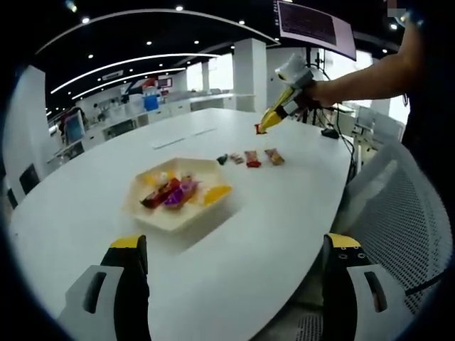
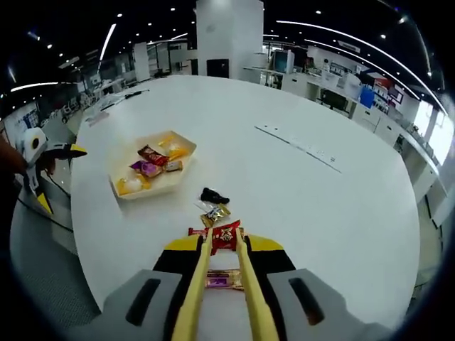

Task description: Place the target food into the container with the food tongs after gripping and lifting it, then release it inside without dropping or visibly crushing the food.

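My right gripper (image 2: 226,246) is shut on yellow food tongs (image 2: 245,284), whose tips pinch a red wrapped snack (image 2: 226,234). In the left gripper view a person's hand holds that right gripper (image 1: 283,108), and the red snack (image 1: 260,128) hangs just above the white table (image 1: 106,177), behind a short row of wrapped snacks (image 1: 252,158). A pale hexagonal tray (image 1: 178,222) with several snacks sits nearer to me. My left gripper (image 1: 237,245) stands open at the near table edge, holding nothing. In the right gripper view the tray (image 2: 156,189) lies ahead to the left.
A black snack (image 2: 213,196) and a gold one (image 2: 215,212) lie ahead of the tong tips, and a pink bar (image 2: 224,279) lies under the tongs. A mesh chair (image 1: 398,206) stands off the table's right edge. The left gripper (image 2: 67,150) shows at far left.
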Tool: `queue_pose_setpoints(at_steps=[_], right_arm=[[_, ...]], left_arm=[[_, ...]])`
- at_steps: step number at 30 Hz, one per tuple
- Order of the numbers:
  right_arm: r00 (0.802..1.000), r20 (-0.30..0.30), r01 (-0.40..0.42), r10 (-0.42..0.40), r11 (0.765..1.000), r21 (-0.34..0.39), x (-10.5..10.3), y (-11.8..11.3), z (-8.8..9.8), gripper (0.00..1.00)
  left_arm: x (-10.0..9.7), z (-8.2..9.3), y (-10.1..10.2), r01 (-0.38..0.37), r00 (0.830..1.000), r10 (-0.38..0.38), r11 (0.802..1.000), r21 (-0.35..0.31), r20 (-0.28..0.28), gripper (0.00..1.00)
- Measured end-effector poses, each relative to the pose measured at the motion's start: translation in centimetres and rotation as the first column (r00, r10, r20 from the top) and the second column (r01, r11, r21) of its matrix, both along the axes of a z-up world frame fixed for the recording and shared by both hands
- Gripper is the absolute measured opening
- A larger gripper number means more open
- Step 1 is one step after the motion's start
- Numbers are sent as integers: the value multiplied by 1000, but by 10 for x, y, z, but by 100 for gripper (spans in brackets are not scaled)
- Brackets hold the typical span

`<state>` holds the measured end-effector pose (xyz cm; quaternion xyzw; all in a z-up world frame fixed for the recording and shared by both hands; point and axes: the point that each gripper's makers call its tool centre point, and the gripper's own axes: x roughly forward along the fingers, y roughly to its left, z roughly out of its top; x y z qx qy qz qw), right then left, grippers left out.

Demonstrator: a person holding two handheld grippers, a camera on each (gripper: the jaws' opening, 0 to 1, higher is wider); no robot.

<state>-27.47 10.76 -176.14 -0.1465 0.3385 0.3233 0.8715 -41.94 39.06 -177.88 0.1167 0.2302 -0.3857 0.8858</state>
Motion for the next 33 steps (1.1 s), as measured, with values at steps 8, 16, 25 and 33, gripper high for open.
queue_pose_setpoints(at_steps=[8,16,25,33], right_arm=[[1000,7,-9,9,1000,2,7,7,13,22],[998,35,-45,44,999,22,18,31,36,22],[994,52,-101,100,995,12,36,63,48,22],[987,63,-150,150,989,-5,41,82,61,22]], left_arm=[[0,0,0,1,1000,-1,1000,2,0,100],[2,2,1,-9,1000,9,1000,-4,8,100],[2,2,1,-10,1000,10,1000,3,15,100],[3,3,2,-15,1000,15,1000,-2,16,100]])
